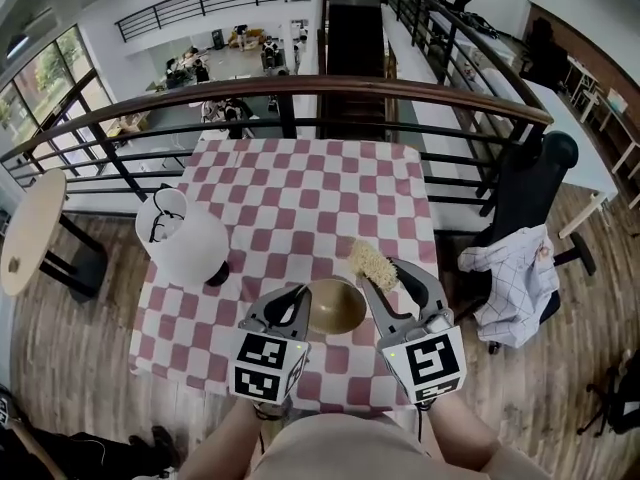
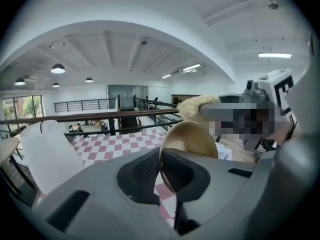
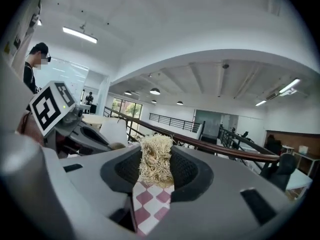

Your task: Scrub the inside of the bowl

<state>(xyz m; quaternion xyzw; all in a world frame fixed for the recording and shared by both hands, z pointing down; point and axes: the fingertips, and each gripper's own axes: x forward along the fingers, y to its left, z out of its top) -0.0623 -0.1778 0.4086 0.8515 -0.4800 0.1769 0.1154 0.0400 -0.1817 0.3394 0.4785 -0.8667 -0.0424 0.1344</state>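
Left tool (image 1: 297, 303) clamped on rim of small golden-brown round bowl (image 1: 337, 306) — right tool (image 1: 392, 273) pinching pale straw-fibre scrubber (image 1: 372, 262) at bowl's 1 o'clock.

Straw-coloured scrubber (image 3: 156, 156) tight between right tongs (image 3: 157, 173), checkered tablecloth (image 3: 150, 206) below.

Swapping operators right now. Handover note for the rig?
Left gripper: shut on the rim of the gold bowl, near the front edge of the checked tablecloth.
Right gripper: shut on the fibre scrubber, which sits just past the bowl's far rim, not inside it.
Done: both things gripped. No sign either way of scrubbing.
Left: bring the scrubber into the bowl and scrub the inside.
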